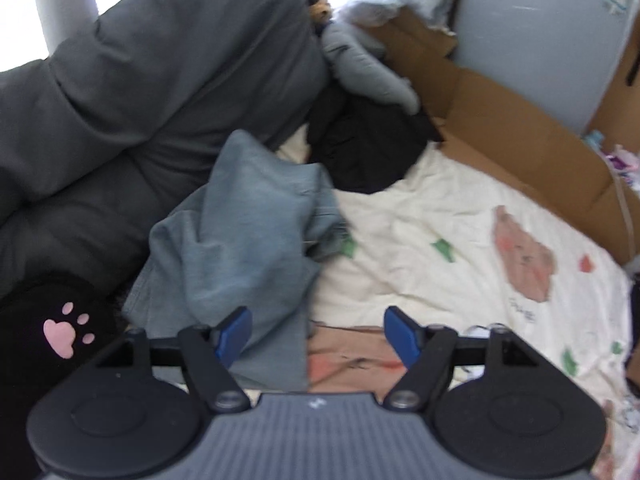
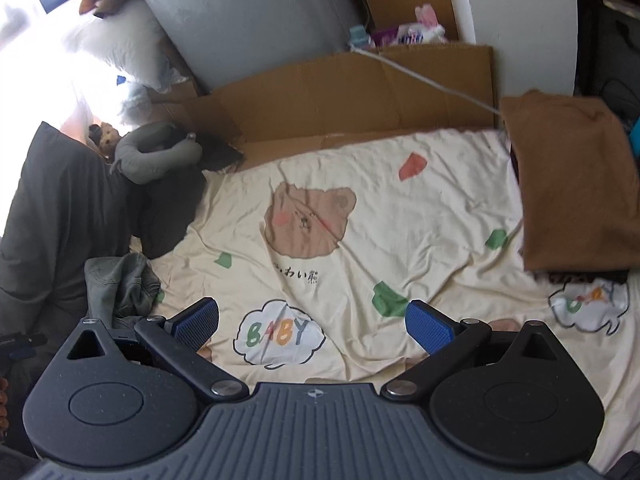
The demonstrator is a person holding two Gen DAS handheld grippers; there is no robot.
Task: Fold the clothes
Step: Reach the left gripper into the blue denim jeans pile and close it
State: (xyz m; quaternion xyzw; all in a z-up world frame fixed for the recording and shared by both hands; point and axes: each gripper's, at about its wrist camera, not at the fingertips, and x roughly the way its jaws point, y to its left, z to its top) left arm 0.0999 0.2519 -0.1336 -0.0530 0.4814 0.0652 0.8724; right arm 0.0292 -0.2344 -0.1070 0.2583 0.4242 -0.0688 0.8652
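A crumpled blue-grey denim garment (image 1: 244, 232) lies in a heap on the cream bear-print sheet (image 1: 424, 236), at the left by the dark grey cushions. My left gripper (image 1: 318, 334) hovers over the garment's near edge with its jaws wide apart; the blue left pad (image 1: 234, 332) is over the cloth, and nothing is pinched. In the right wrist view the same garment (image 2: 120, 286) shows at the lower left. My right gripper (image 2: 312, 326) stands open above the sheet (image 2: 400, 216) near the "BABY" cloud print, with nothing between its pads. A folded brown garment (image 2: 576, 184) lies at the right.
A black garment (image 1: 368, 148) and a grey neck pillow (image 1: 360, 64) lie at the back. Dark grey cushions (image 1: 140, 92) border the left. Flattened cardboard (image 2: 352, 92) lines the far edge. A black item with a pink paw print (image 1: 64, 332) sits at the lower left.
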